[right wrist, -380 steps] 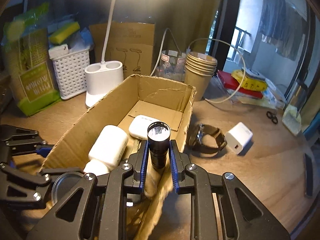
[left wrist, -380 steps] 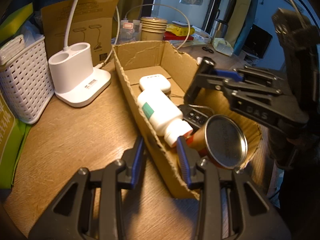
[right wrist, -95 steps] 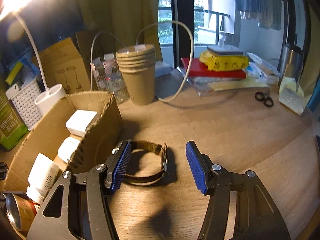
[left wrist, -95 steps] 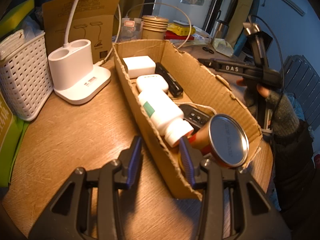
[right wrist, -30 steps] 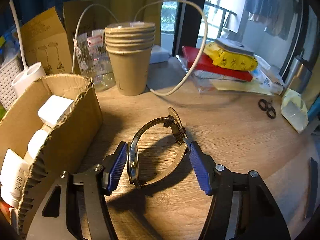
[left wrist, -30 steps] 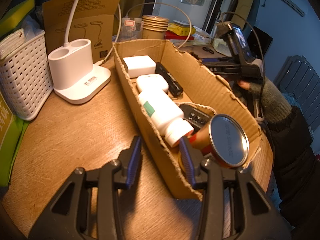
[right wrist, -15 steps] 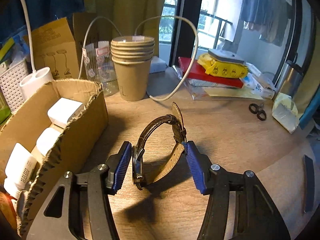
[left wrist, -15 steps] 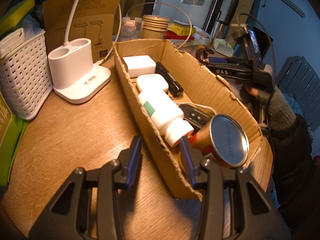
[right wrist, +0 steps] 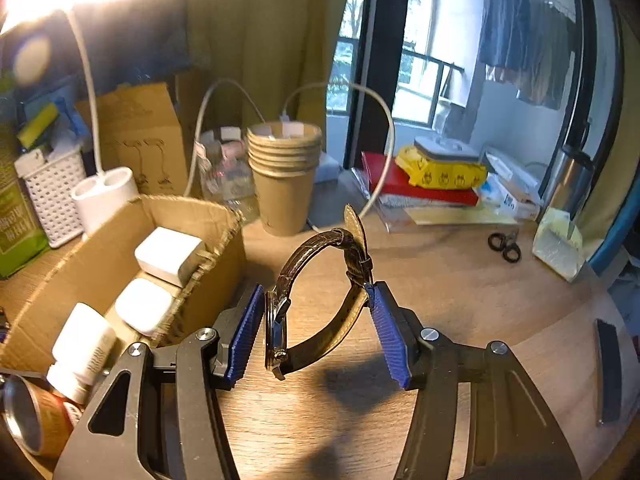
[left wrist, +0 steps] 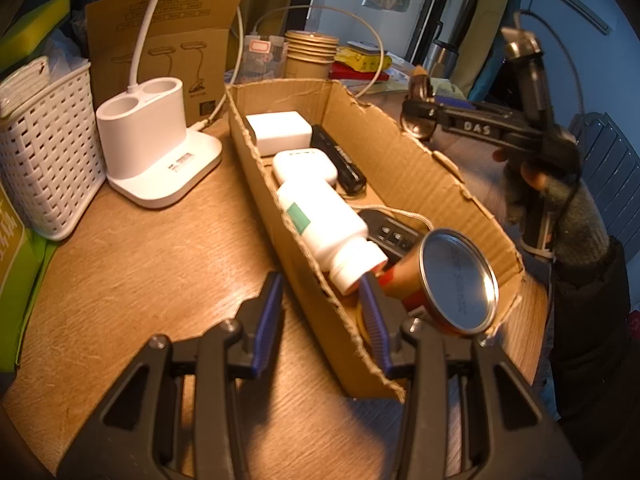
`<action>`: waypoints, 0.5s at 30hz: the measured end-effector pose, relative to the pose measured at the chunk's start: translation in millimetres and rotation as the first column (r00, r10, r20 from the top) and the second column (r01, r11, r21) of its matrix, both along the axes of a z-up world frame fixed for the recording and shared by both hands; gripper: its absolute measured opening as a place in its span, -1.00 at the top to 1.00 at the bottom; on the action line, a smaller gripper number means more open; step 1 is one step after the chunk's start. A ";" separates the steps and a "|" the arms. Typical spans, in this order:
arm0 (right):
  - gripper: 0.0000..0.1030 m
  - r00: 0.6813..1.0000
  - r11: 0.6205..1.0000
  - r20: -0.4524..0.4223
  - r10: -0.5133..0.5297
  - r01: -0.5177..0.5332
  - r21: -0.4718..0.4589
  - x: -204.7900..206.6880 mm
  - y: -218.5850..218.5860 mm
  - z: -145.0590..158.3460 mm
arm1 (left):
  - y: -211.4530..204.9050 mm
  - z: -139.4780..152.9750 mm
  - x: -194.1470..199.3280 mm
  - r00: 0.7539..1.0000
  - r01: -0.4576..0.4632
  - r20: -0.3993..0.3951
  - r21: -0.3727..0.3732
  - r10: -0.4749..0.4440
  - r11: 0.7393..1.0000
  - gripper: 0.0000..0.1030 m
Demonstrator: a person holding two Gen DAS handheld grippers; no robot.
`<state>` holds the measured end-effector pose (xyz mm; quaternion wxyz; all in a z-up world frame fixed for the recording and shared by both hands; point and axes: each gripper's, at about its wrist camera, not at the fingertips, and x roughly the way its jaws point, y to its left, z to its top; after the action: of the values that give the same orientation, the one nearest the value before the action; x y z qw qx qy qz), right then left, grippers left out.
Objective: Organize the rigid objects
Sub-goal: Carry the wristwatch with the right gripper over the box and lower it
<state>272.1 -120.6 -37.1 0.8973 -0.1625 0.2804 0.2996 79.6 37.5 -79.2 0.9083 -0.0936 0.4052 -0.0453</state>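
A brown-strapped wristwatch (right wrist: pixel 320 248) hangs above the wooden table, and my right gripper (right wrist: pixel 316 332) is shut on it: the case lies against the left pad, the strap against the right pad. The left wrist view shows that gripper (left wrist: pixel 416 116) and the watch (left wrist: pixel 419 84) just beyond the far wall of the cardboard box (left wrist: pixel 400 148). Inside the box lie a white charger (left wrist: pixel 278 132), a white case (left wrist: pixel 304 164), a black flashlight (left wrist: pixel 338 160), a white bottle (left wrist: pixel 324 224), a remote (left wrist: pixel 390 234) and a tin can (left wrist: pixel 456 280). My left gripper (left wrist: pixel 324 316) is open and straddles the box's near wall.
A white lamp base (left wrist: pixel 152 148) and a white basket (left wrist: pixel 44 144) stand left of the box. Stacked paper cups (right wrist: pixel 284 172), a white cable, books (right wrist: pixel 424 184) and scissors (right wrist: pixel 504 246) sit at the back of the table. A gloved hand (left wrist: pixel 560 200) holds the right gripper.
My right gripper has narrowed onto the watch and lifted it off the table; it now sits higher. The left gripper and the box have not moved.
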 end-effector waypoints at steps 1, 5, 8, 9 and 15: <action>-0.12 1.000 1.000 0.007 0.005 -0.005 0.005 -3.8 0.7 3.7 | -0.3 0.2 -0.7 1.000 0.000 0.000 0.000 0.000 1.000 0.19; -0.12 0.999 0.999 0.036 0.037 -0.037 0.021 -21.4 4.7 18.3 | -0.2 0.3 -0.7 1.000 0.000 0.000 0.000 0.000 1.000 0.19; -0.12 0.996 0.997 0.056 0.069 -0.071 0.032 -37.0 9.8 28.6 | -0.4 0.4 -0.2 1.000 0.000 0.001 0.001 0.000 1.000 0.19; -0.12 0.995 0.996 0.058 0.079 -0.081 0.033 -40.3 11.2 30.7 | -0.4 0.4 -0.2 1.000 0.000 0.001 0.001 0.000 1.000 0.19; -0.12 0.986 0.989 0.085 0.143 -0.145 0.021 -68.1 26.6 36.7 | -0.3 0.4 -0.2 1.000 0.000 0.001 0.001 0.000 1.000 0.19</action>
<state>204.0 -94.0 -0.4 0.8865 -0.1824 0.2261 0.3602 79.4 37.2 -78.8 0.9085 -0.0932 0.4049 -0.0453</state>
